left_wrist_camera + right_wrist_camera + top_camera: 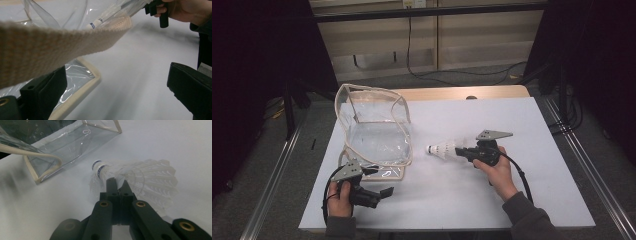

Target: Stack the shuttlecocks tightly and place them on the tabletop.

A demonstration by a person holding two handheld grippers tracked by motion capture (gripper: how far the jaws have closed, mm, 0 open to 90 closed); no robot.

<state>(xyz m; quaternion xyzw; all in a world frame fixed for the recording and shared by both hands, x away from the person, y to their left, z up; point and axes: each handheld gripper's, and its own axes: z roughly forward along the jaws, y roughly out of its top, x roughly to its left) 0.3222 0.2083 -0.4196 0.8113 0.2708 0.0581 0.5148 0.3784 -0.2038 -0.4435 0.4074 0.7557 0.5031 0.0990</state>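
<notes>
Fingers (pixel 111 185) of the right gripper (pixel 117 182) pinch the light, fragile shuttlecock (pixel 140 178) near its cork (gently), beside the bag (pixel 374 132); left gripper (pixel 379 194) gapes empty.

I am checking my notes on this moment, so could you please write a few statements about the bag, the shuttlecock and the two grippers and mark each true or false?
1. The right gripper is shut on the shuttlecock. True.
2. The shuttlecock is inside the clear bag. False: it is outside, to the bag's right in the high view.
3. The left gripper has its jaws apart. True.
4. The bag's woven strap lies flat on the table. False: it hangs above the left gripper's jaws.
5. The shuttlecock's cork points toward the bag. True.
</notes>
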